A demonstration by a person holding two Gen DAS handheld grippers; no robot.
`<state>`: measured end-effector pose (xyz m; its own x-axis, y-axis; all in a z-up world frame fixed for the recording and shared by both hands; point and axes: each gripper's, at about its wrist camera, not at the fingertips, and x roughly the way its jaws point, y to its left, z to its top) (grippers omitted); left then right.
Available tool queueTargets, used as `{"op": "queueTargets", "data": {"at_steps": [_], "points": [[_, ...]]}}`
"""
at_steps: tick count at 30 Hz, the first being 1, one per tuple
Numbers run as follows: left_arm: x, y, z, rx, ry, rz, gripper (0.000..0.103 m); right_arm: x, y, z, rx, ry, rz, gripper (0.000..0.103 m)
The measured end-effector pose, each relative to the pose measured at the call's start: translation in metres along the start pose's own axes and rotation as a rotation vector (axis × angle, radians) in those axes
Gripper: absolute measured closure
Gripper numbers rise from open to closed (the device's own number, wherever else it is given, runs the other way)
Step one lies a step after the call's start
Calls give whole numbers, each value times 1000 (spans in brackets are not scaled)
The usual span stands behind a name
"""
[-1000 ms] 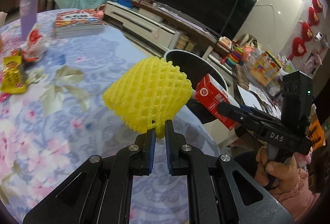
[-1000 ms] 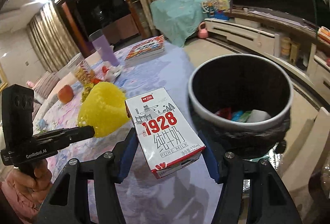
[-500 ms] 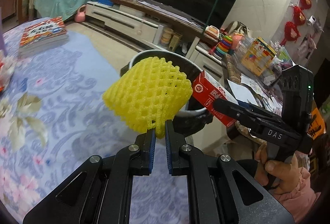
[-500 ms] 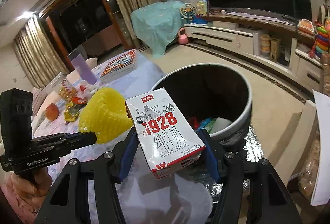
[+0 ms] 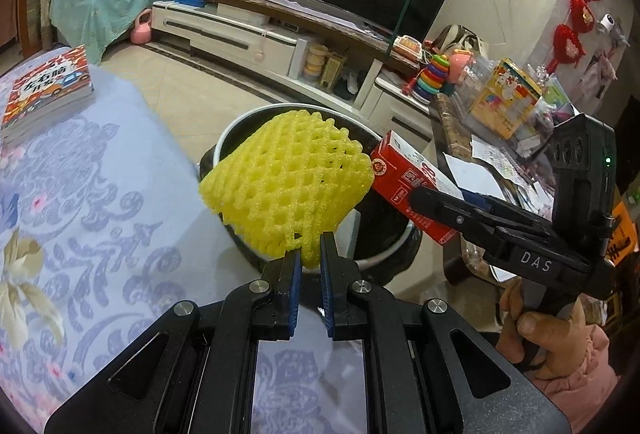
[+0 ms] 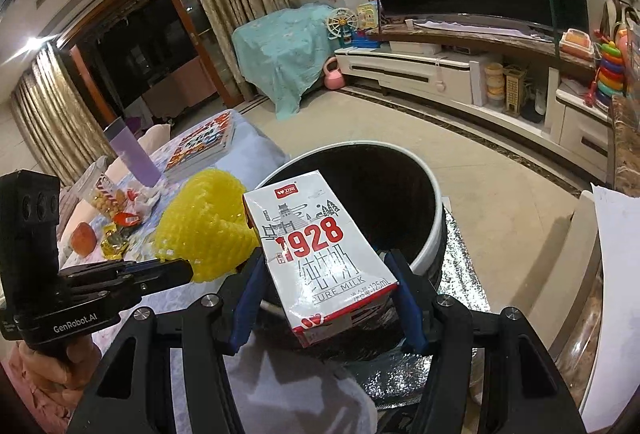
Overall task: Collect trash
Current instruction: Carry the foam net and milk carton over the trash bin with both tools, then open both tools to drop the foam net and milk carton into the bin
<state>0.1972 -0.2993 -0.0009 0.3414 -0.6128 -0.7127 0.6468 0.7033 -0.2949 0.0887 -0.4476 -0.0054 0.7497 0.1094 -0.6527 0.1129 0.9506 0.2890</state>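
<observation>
My left gripper (image 5: 310,254) is shut on the bottom edge of a yellow foam fruit net (image 5: 288,186), held in the air over the near rim of a round black bin (image 5: 240,122). My right gripper (image 6: 324,274) is shut on a red and white milk carton (image 6: 320,250), held above the same bin (image 6: 400,190). In the right wrist view the foam net (image 6: 204,222) shows left of the carton with the left gripper (image 6: 180,270) clamped on it. In the left wrist view the carton (image 5: 404,174) sits right of the net, in the right gripper (image 5: 424,198).
A table with a floral cloth (image 5: 80,218) lies to the left, with a stack of books (image 5: 44,86), wrappers (image 6: 116,230) and a purple cup (image 6: 132,154) on it. A TV stand (image 6: 440,74) and toy shelves line the far wall. A hand (image 5: 540,330) grips the right gripper's handle.
Both grippers have swung away from the table toward the bin, carrying the net and the carton. The bin now lies directly behind both items; the wrappers have left the left wrist view.
</observation>
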Motion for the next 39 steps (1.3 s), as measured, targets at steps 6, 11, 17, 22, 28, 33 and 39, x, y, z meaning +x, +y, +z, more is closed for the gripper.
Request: {"op": "queueTargets", "data": {"at_steps": [6, 11, 17, 22, 28, 33, 39], "points": [[10, -4, 9, 16, 10, 2, 95, 8, -7, 7, 3, 8, -13, 43], [17, -5, 14, 20, 19, 8, 95, 14, -12, 13, 9, 15, -16, 43], [25, -3, 16, 15, 34, 10, 94, 19, -18, 16, 12, 22, -21, 43], [28, -2, 17, 9, 36, 12, 93, 23, -20, 18, 15, 30, -23, 43], [29, -1, 21, 1, 31, 18, 88, 30, -21, 21, 13, 42, -28, 43], [24, -1, 18, 9, 12, 41, 56, 35, -23, 22, 27, 57, -17, 41], [5, 21, 1, -60, -18, 63, 45, 29, -24, 17, 57, 48, -7, 27]]}}
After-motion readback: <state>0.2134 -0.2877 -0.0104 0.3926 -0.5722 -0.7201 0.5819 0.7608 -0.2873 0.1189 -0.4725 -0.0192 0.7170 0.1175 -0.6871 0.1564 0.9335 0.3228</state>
